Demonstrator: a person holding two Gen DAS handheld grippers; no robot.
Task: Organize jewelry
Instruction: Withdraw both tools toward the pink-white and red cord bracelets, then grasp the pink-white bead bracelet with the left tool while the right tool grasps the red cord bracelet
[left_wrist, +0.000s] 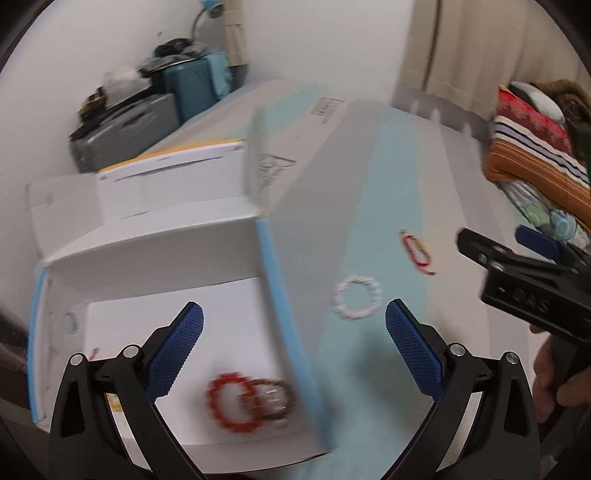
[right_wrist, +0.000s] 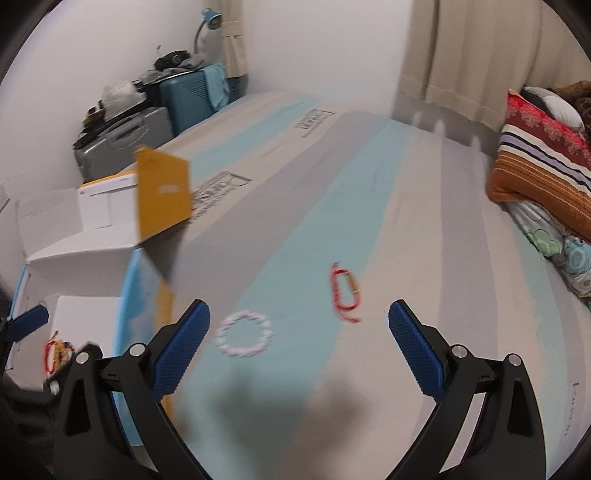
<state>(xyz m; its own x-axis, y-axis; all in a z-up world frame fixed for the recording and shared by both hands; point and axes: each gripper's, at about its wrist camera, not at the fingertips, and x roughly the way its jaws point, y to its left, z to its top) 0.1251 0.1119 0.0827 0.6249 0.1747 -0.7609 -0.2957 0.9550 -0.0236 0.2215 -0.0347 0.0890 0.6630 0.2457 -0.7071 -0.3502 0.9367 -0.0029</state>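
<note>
- White bead ring (right_wrist: 245, 338) lies loose on the striped bed cover (right_wrist: 424, 229), just at 11 o'clock of the right gripper (right_wrist: 297, 349), whose fingers are spread wide and carry nothing.
- Red clip (right_wrist: 345, 291) sits at 1 o'clock of that same gripper, near the ring but apart from it.
- Over on the left, the left gripper (left_wrist: 294, 354) hangs with its fingers released too, straddling the wall of the open box (left_wrist: 166, 266).
- Red ring (left_wrist: 231, 402) and a brown ring (left_wrist: 273, 400) already rest on the box floor, overlapping at 6 o'clock.
- Both views are smeared, so the tools look to be moving fast.
- Risk one: a hurried close on the thin bead ring could pinch cover fabric or skid the ring away.
- Risk two: the left fingers sit so close to the box wall that a swing could knock the box and scatter what is inside.
- Risk three: the two tools are near each other and may clash over the ring.
</note>
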